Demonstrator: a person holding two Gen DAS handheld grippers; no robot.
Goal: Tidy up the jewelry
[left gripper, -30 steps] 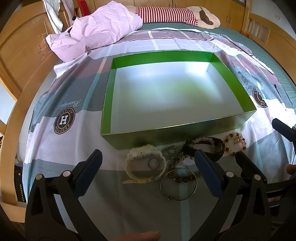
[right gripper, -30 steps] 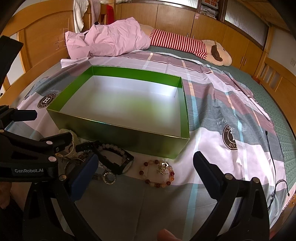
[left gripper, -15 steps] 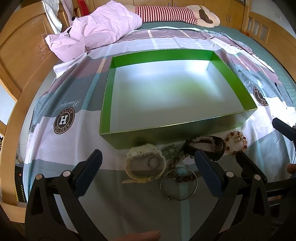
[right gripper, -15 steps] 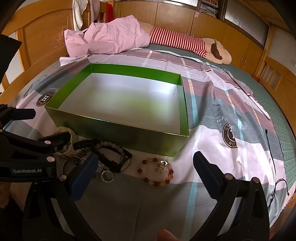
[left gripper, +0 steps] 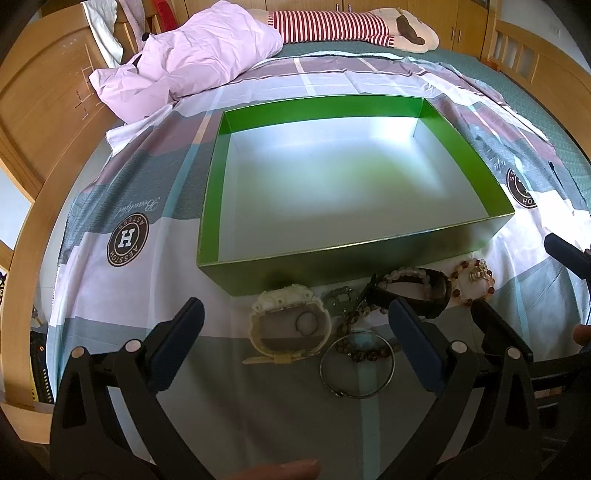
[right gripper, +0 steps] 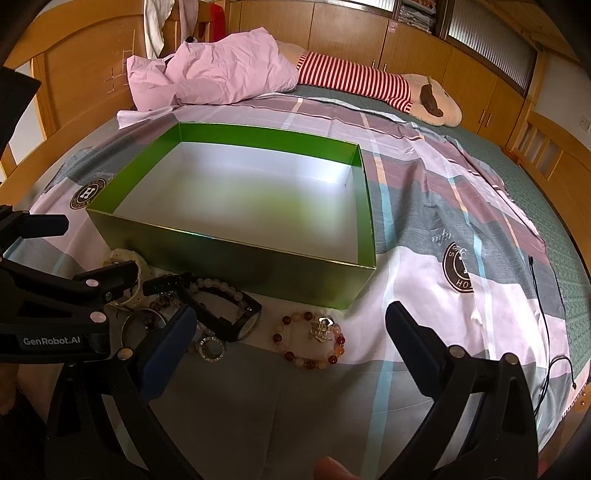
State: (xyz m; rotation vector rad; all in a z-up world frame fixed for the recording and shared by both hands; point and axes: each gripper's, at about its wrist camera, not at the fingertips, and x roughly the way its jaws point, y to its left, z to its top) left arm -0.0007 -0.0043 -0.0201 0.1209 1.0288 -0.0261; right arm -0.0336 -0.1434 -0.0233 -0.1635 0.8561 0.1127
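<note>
An empty green box [left gripper: 258,275] [right gripper: 236,258] with a white floor sits on the bedspread. Jewelry lies in front of it: a cream watch [left gripper: 290,325], a metal bangle [left gripper: 357,365], a dark beaded bracelet [left gripper: 365,355], a black watch [left gripper: 424,295] [right gripper: 225,314] with pale beads on it, and a red-amber bead bracelet with a charm [left gripper: 474,282] [right gripper: 310,345]. My left gripper [left gripper: 295,345] is open above the cream watch and bangle. My right gripper [right gripper: 290,352] is open above the red-amber bracelet. Both are empty.
The patterned bedspread [right gripper: 443,229] covers the bed. A pink quilt [left gripper: 192,62] and a striped plush toy [left gripper: 332,24] lie at the far end. Wooden bed frame [left gripper: 33,122] runs along the left. A thin black cord [right gripper: 546,314] lies at the right.
Both views have shifted slightly; the box and jewelry sit a little lower and nearer in the right wrist view. Nothing was picked up and both grippers stay open.
</note>
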